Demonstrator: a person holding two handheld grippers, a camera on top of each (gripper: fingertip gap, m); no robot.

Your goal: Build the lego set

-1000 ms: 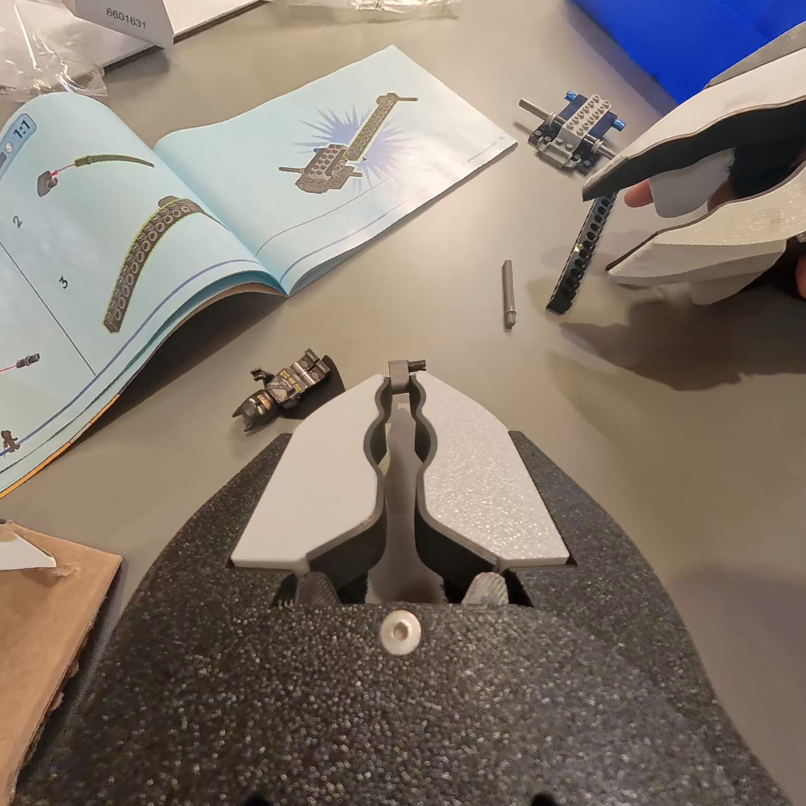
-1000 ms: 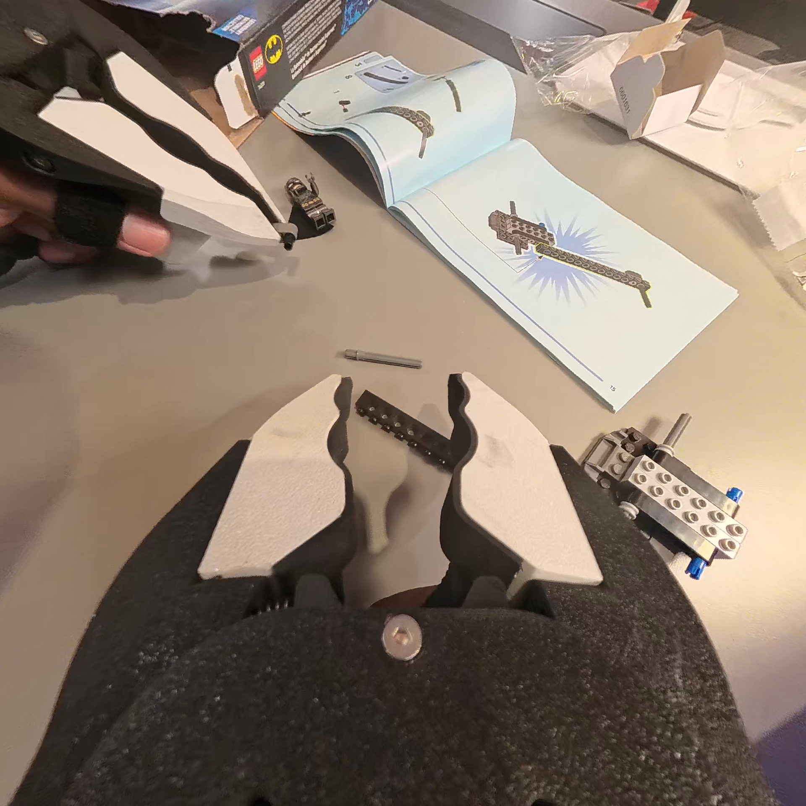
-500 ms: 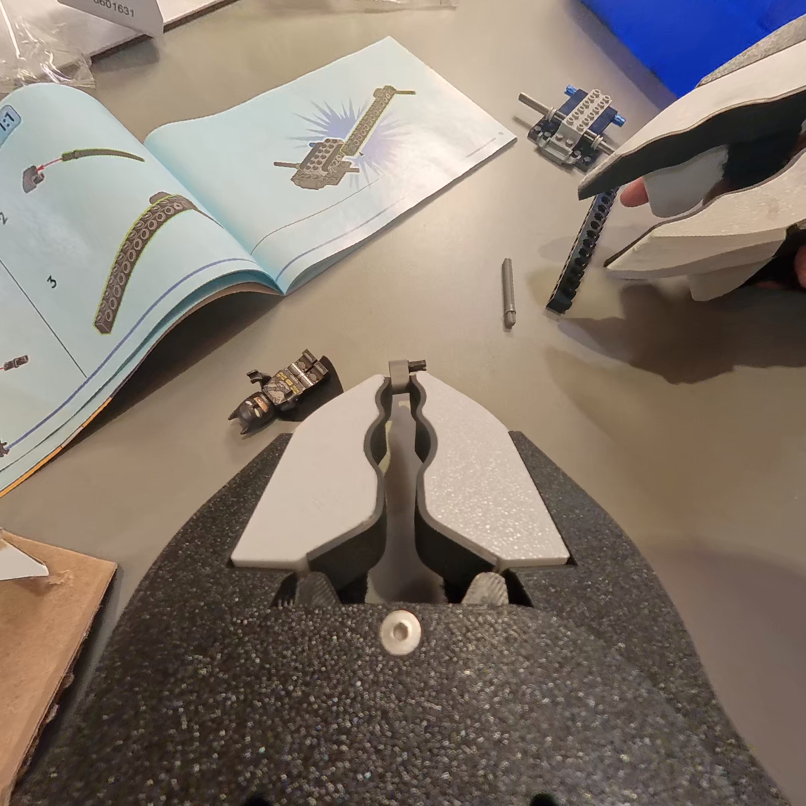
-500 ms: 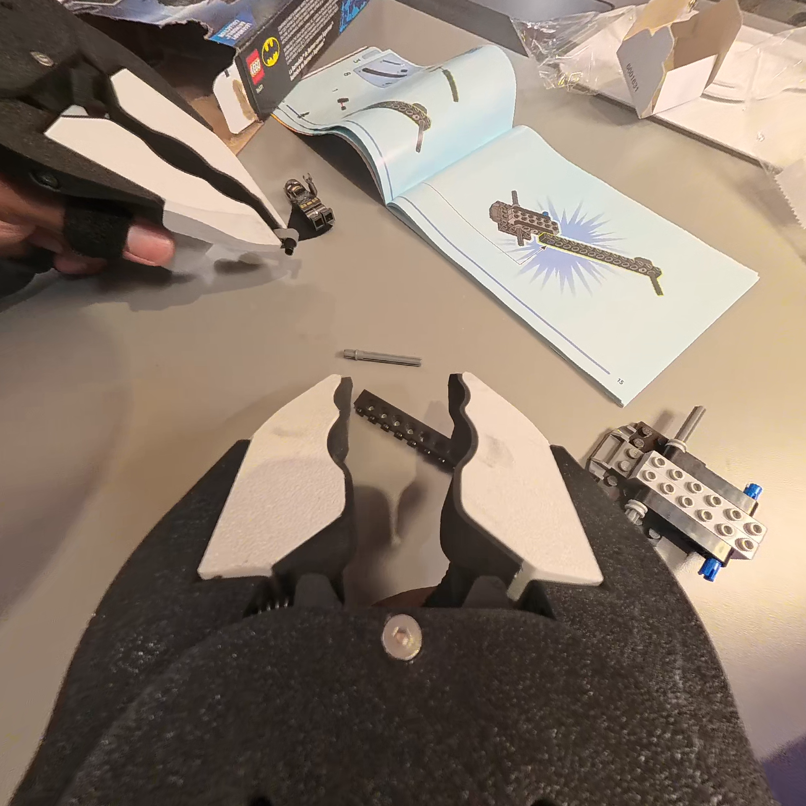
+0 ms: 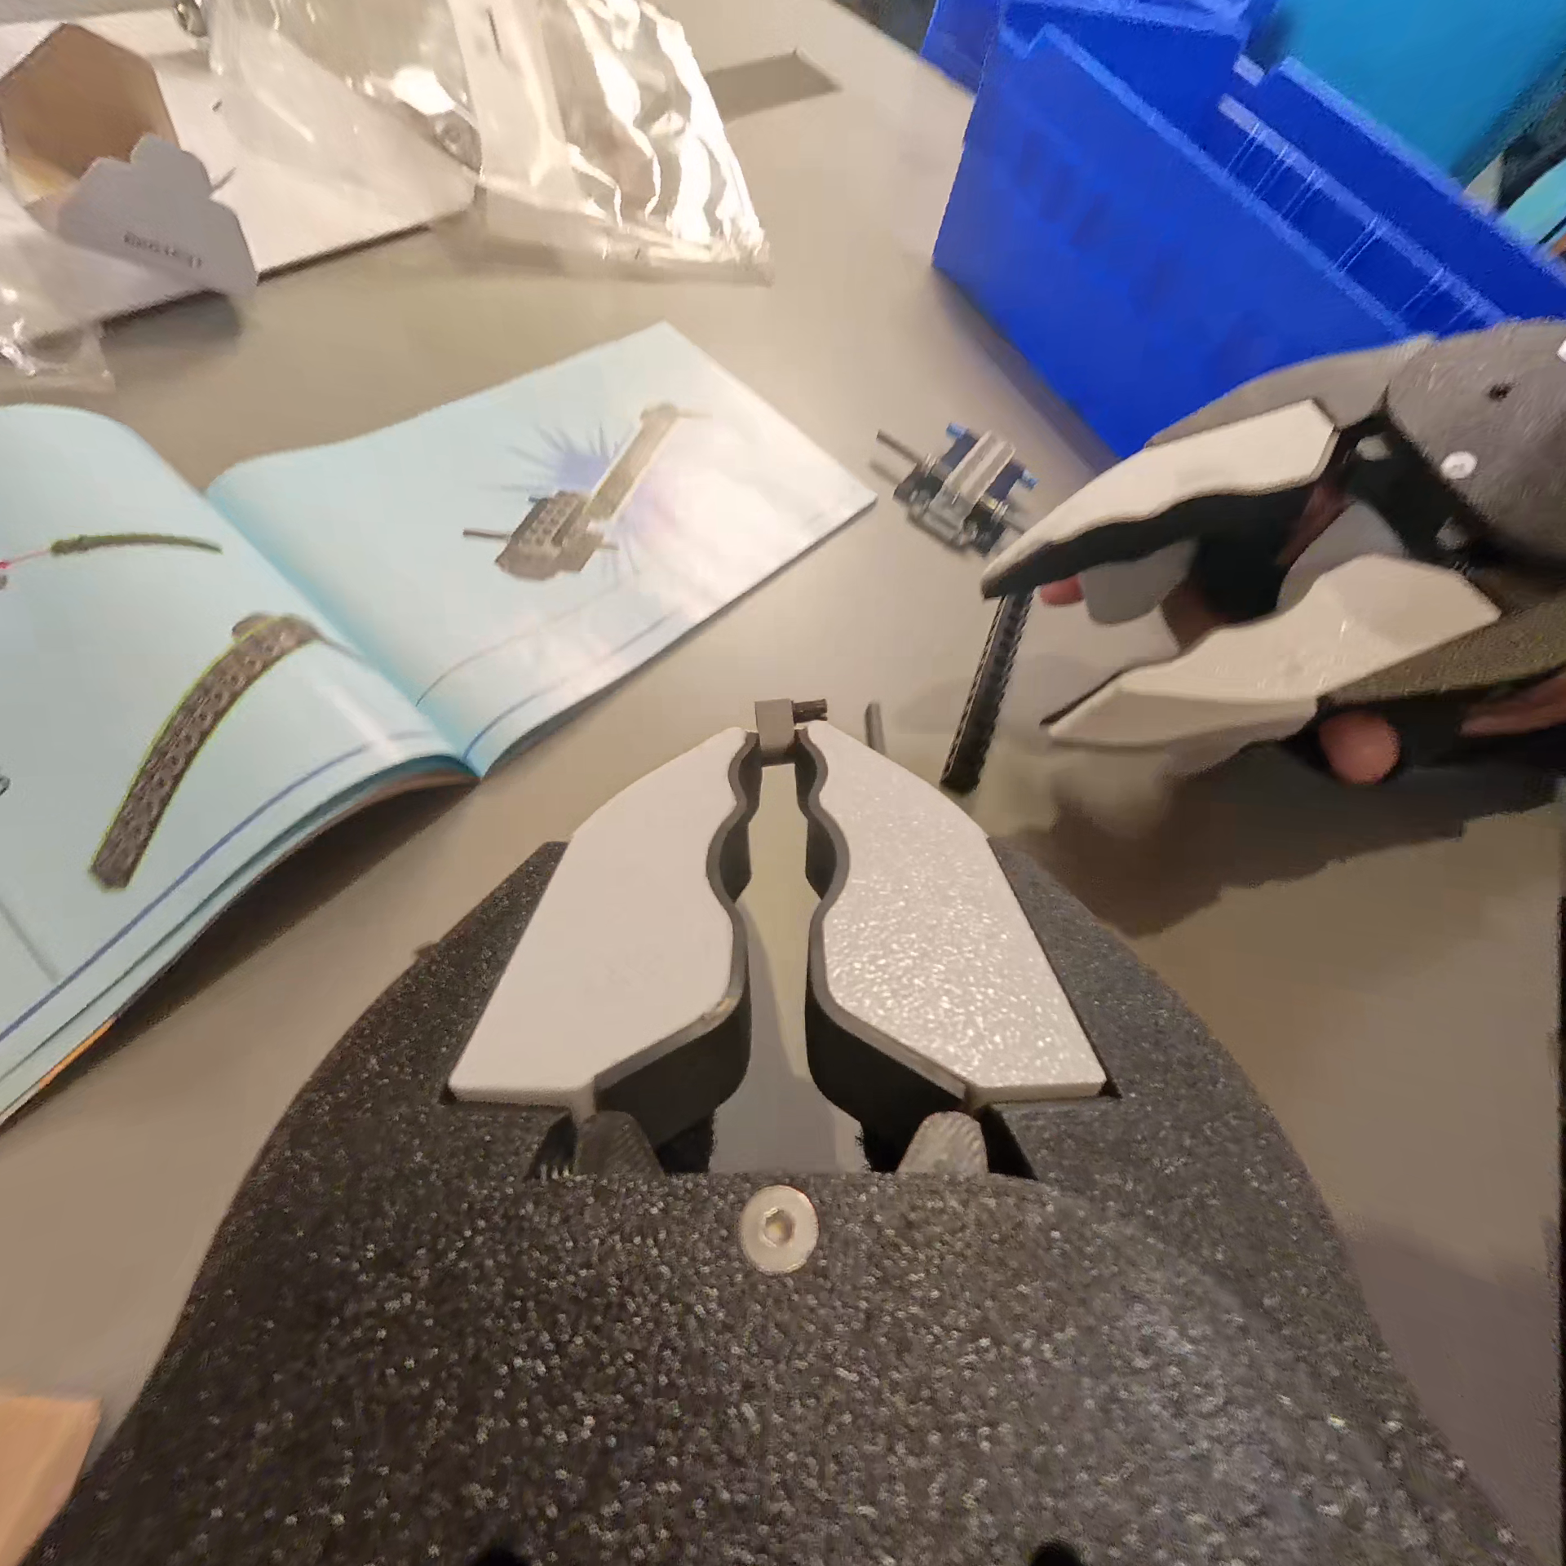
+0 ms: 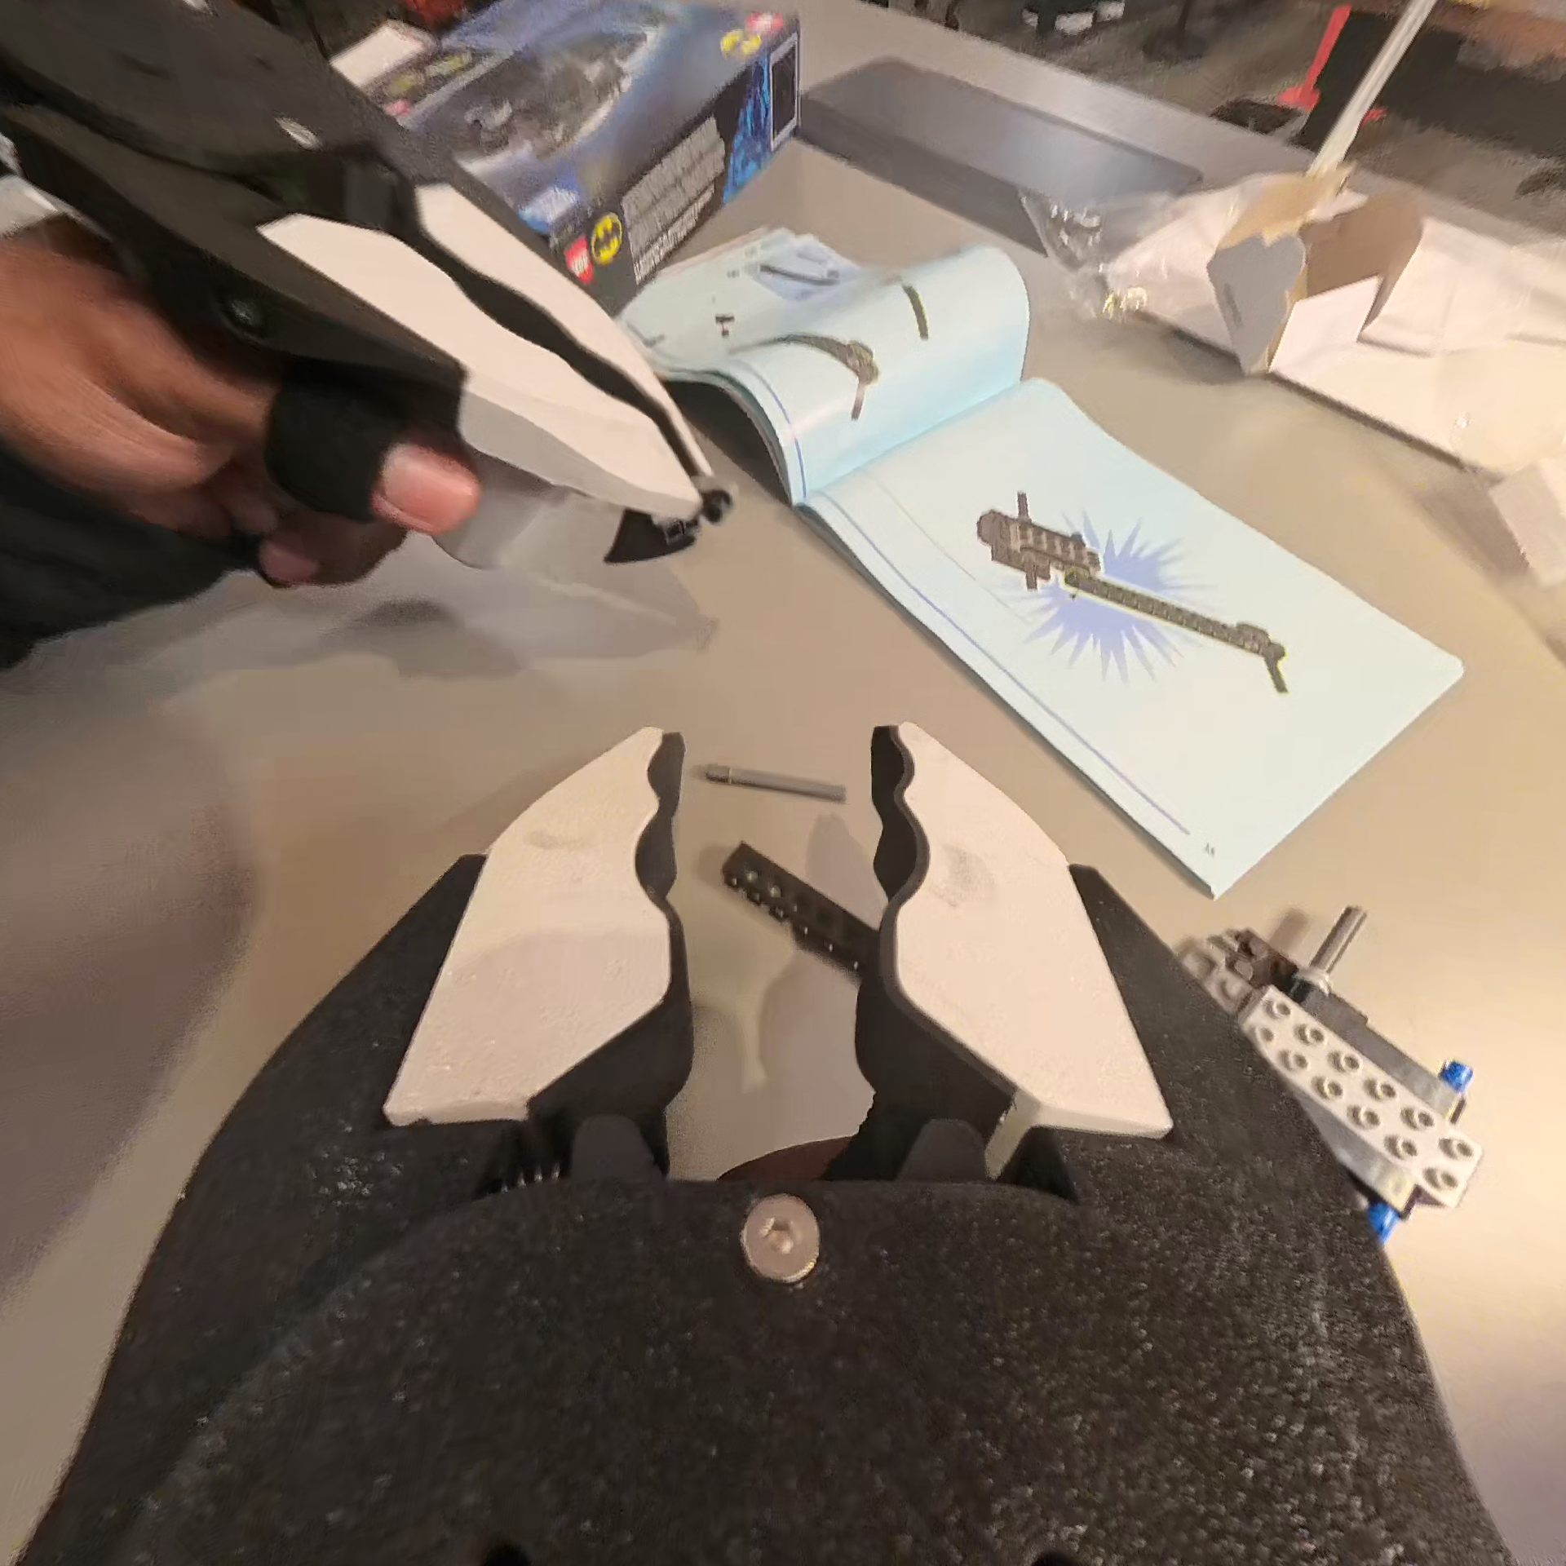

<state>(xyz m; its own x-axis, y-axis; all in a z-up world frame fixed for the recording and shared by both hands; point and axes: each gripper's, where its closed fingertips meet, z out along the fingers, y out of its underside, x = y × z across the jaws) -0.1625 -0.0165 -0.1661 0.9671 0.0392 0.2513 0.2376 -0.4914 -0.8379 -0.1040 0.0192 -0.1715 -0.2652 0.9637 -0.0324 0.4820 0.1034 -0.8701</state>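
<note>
- The left gripper (image 5: 781,746) is clamped at its very tips on a small grey connector piece (image 5: 775,730) with a dark pin sticking out to its right; both pads press on it, and it is held above the grey surface (image 5: 847,356).
- The right gripper (image 6: 773,767) has its fingers well apart and holds nothing. Between them on the surface lies a black holed beam (image 6: 792,911), its far end running under the right finger; just beyond the tips lies a thin grey axle (image 6: 775,781). No pad touches either.
- In the left wrist view the same beam (image 5: 991,686) points out from under the right gripper, with the axle partly hidden behind the left fingertip.
- As a judgement: 1 part is in hand and a 2nd is bracketed but not gripped; seating the pin in a beam hole would call for the beam to be held firm.
- Farther out: a small grey-and-black brick assembly (image 6: 1347,1093) with blue pins at the right, an open light-blue instruction booklet (image 6: 1144,644), a printed set box (image 6: 644,169), a torn white carton (image 6: 1313,280), clear plastic bags (image 5: 542,127) and a blue bin (image 5: 1186,237).
</note>
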